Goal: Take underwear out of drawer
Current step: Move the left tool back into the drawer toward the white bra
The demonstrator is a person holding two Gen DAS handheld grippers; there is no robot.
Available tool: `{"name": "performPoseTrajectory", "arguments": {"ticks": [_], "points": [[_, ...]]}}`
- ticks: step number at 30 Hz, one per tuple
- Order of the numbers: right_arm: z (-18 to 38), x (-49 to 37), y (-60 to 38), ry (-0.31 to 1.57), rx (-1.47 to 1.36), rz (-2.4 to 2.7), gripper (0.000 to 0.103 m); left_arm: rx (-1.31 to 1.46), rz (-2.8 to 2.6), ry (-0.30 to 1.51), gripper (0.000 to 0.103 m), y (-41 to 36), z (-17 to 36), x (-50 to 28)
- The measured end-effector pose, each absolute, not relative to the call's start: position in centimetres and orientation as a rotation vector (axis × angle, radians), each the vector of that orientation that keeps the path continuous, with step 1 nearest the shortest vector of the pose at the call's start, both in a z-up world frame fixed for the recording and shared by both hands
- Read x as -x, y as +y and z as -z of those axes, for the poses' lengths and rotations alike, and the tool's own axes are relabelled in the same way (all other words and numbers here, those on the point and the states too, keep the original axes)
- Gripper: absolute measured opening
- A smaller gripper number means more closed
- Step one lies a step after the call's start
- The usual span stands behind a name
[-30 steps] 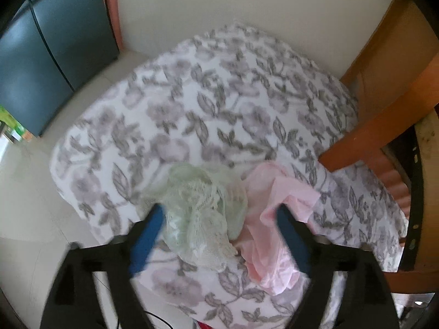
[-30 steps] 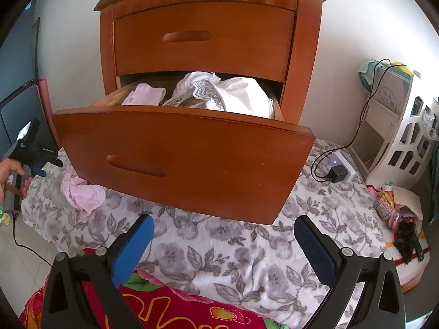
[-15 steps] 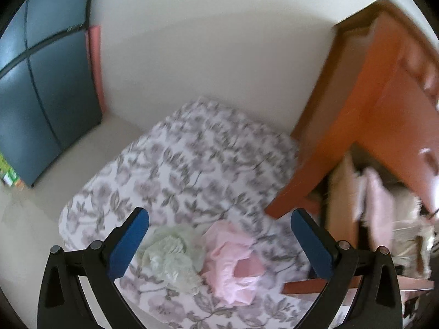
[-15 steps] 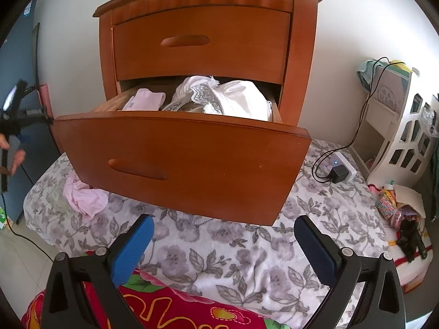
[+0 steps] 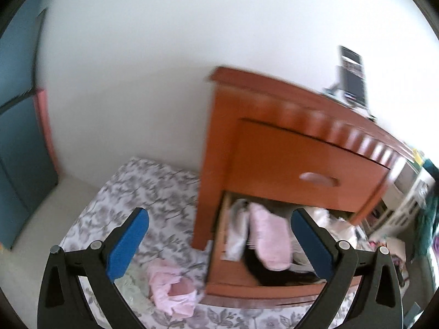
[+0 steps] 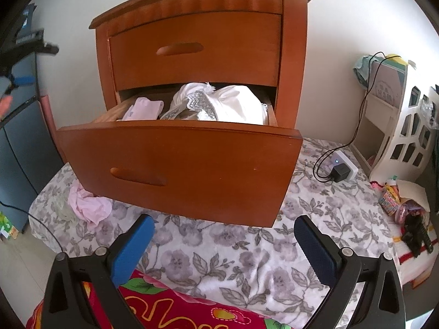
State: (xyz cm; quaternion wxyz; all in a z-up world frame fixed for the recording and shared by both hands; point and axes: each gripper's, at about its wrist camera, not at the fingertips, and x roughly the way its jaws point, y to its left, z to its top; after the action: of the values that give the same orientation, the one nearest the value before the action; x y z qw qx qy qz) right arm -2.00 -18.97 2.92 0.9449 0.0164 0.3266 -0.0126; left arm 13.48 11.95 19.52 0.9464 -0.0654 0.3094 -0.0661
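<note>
A wooden nightstand (image 6: 197, 54) has its lower drawer (image 6: 181, 170) pulled out. Inside lie a folded pale pink piece (image 6: 144, 108) and a bundle of white lacy underwear (image 6: 219, 105). In the left wrist view the same drawer (image 5: 247, 288) shows the pink piece (image 5: 270, 240) beside white and black cloth. My left gripper (image 5: 219, 244) is open and empty, raised left of the drawer. On the floral bedspread (image 6: 233, 249) lie a pink garment (image 6: 87, 205) (image 5: 172, 290) and a pale green lace one (image 5: 131, 282). My right gripper (image 6: 223, 249) hangs open in front of the drawer, empty.
A white power strip with a black plug and cable (image 6: 338, 168) lies right of the nightstand. A white shelf unit (image 6: 397, 126) stands at the right with clutter (image 6: 406, 205) at its foot. A red patterned blanket (image 6: 178, 307) lies near me. Dark blue panels (image 6: 19, 137) fill the left.
My left gripper rose from the pink and green garments on the bedspread and swung right, bringing the open drawer into its view. The right gripper moved slightly.
</note>
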Motion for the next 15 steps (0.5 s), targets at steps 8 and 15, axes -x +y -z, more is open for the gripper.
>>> {"name": "performPoseTrajectory", "arguments": {"ticks": [8, 15], "points": [[-3.1, 2.2, -19.5, 0.651, -0.066, 0.040, 0.103, 0.113, 0.193, 0.730, 0.103, 6.3, -19.7, -14.3], [-3.2, 2.5, -20.5, 0.636, -0.114, 0.069, 0.103, 0.124, 0.248, 0.882, 0.103, 1.1, -16.1, -15.5]]}}
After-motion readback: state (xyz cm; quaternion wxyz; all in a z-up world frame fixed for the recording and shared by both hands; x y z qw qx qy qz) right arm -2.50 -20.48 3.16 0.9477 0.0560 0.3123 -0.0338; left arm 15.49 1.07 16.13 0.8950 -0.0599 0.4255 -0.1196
